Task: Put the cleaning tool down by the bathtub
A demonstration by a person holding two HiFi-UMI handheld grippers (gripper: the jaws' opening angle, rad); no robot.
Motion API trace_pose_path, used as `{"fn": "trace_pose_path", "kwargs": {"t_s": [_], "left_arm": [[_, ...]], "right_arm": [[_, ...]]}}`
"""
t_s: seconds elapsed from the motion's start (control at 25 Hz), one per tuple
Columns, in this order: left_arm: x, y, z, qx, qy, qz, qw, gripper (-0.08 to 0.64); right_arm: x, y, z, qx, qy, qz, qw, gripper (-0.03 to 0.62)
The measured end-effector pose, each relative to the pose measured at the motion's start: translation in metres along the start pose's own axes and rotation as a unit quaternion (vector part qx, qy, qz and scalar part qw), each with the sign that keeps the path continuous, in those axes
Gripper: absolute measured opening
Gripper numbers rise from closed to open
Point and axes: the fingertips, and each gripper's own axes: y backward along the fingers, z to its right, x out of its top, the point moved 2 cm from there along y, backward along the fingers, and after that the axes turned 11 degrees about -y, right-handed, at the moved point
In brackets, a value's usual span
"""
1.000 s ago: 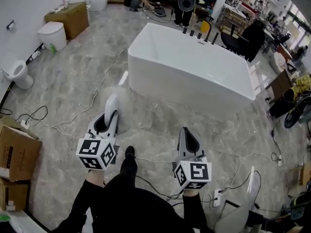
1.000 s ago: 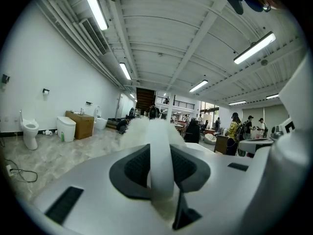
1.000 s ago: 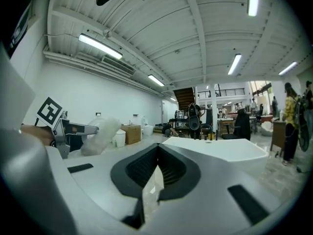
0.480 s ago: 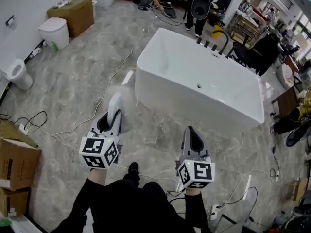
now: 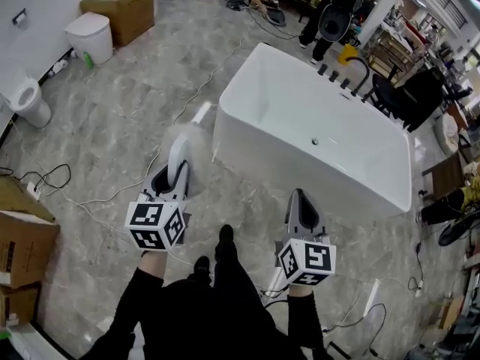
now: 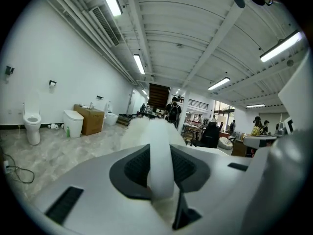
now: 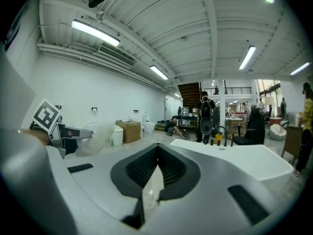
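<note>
- Cleaning tool (image 5: 182, 150): white strap-like handle with a pale, fluffy head. It is held off the floor (image 5: 105, 118), and its head shows near the near-left corner of the bathtub (image 5: 285, 172). Not set down yet.
- Left gripper (image 5: 172, 180): jaws clamped on the tool's handle (image 6: 160, 165), which runs straight out between them. The gripper points roughly level, head end forward.
- Right gripper (image 5: 301, 203): jaws pressed together with nothing between them, carried beside the left and apart from the tool.
- Bathtub: white, freestanding and empty, ahead and to the right. Bare marble-look floor lies along its near-left side.
- A cable (image 5: 177, 117) trails across the floor toward that corner.
- Judged step: carry and approach, with placing to follow.
- To do it well: close in on the tub's side and lower until the head rests on the floor clear of the cable. Tip the handle down, then open the jaws; don't drop it from height.
</note>
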Motion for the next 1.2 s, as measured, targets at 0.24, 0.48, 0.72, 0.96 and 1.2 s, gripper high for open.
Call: {"fn": "trace_pose_path", "kwargs": {"t_s": [0.24,0.48,0.72,0.96,1.2], "left_arm": [[-0.01,-0.054,-0.021,0.028,0.008,-0.022,0.9993,0.094],[-0.008,-0.117,-0.033,0.058,0.004,-0.037,0.9976,0.094],[-0.012,-0.163,-0.049,0.097,0.007,-0.05,0.994,0.094],[-0.043,-0.196,-0.073,0.121,0.001,-0.094,0.9882,0.094],[-0.12,-0.237,-0.105,0.123,0.005,-0.144,0.982,0.094]], "right_arm": [[0.005,-0.068,0.017,0.019,0.01,-0.015,1.0,-0.002],[0.022,-0.135,0.05,0.035,0.021,-0.026,0.999,-0.002],[0.029,-0.192,0.069,0.058,0.024,-0.04,0.997,-0.002],[0.012,-0.239,0.064,0.086,0.031,-0.073,0.993,-0.002],[-0.047,-0.288,0.05,0.106,0.045,-0.11,0.987,-0.002]]}}
